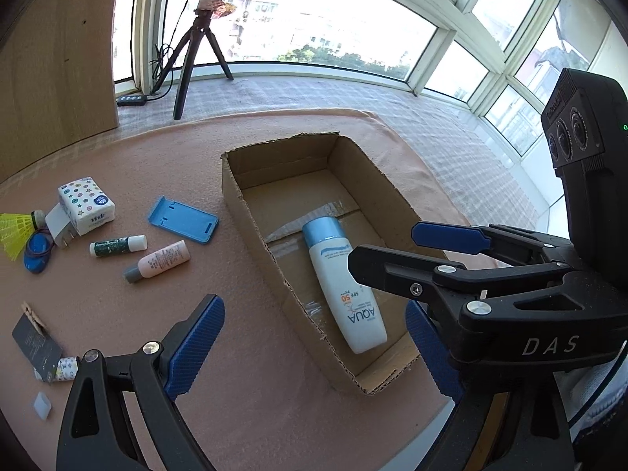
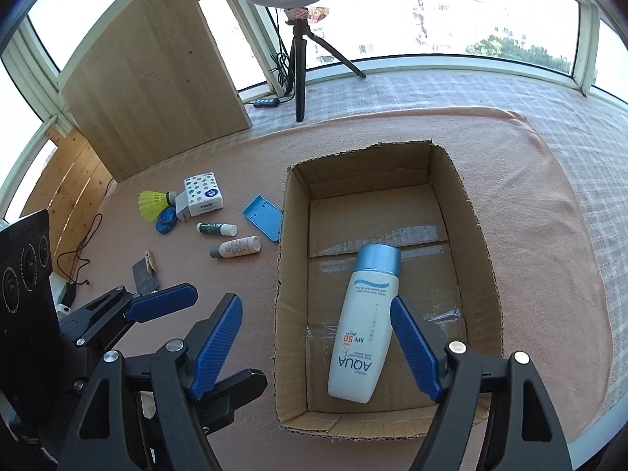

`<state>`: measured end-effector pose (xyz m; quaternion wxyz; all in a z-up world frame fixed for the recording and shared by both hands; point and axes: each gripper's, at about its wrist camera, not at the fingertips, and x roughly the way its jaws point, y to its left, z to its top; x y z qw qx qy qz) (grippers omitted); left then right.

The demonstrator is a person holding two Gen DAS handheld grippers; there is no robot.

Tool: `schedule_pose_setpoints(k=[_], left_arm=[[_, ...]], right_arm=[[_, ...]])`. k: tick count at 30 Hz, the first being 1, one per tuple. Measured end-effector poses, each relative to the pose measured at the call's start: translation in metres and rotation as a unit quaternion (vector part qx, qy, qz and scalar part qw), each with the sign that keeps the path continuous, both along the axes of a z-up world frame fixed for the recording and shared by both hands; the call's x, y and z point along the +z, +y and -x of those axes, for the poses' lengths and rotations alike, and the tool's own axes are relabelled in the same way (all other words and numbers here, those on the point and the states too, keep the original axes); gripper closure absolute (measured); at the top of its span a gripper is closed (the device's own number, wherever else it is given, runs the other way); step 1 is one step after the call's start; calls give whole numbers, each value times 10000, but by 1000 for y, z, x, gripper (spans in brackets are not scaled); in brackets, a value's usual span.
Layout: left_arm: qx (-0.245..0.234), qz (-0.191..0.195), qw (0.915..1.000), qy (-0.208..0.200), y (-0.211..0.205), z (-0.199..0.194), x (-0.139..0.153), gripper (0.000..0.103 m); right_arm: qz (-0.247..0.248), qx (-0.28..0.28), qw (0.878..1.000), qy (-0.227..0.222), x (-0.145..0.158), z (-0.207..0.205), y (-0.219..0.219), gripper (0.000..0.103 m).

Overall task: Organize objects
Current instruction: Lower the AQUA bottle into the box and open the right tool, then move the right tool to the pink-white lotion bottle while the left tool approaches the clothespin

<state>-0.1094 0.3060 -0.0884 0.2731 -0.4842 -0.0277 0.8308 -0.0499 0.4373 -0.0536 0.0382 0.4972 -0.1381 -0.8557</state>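
An open cardboard box (image 1: 251, 212) (image 2: 479, 235) sits on a pink cloth. A white AQUA sunscreen bottle with a blue cap (image 1: 345, 298) (image 2: 365, 325) lies flat inside it. My left gripper (image 1: 314, 345) is open and empty, above the box's near left wall. My right gripper (image 2: 314, 349) is open and empty above the box's near end, apart from the bottle; it also shows in the left wrist view (image 1: 451, 243). Left of the box lie a blue phone stand (image 1: 182, 225) (image 2: 262, 216), a small pink bottle (image 1: 159, 261) (image 2: 237, 247) and a green tube (image 1: 117, 245) (image 2: 216, 229).
A tissue pack (image 1: 86, 204) (image 2: 204, 192), a white plug (image 1: 59, 227), a yellow shuttlecock (image 1: 15, 231) (image 2: 153, 200) and a blue round item (image 1: 37, 253) sit at far left. A dark card (image 1: 37, 347) with a clothespin lies nearer. A tripod (image 1: 196, 51) and wooden board (image 2: 153, 74) stand behind.
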Motion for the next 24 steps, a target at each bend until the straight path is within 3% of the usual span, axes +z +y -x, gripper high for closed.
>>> schedule_pose_setpoints(k=[10,24], left_arm=[[694,187,9973,-131,-85,-8,-12,8],[1752,338,9834,-314,-218,-5,-34,8]], right_arm=[[16,445,9990,89,-1,15,-43,28],[111,896,9959,-102,-12,55,-97,29]])
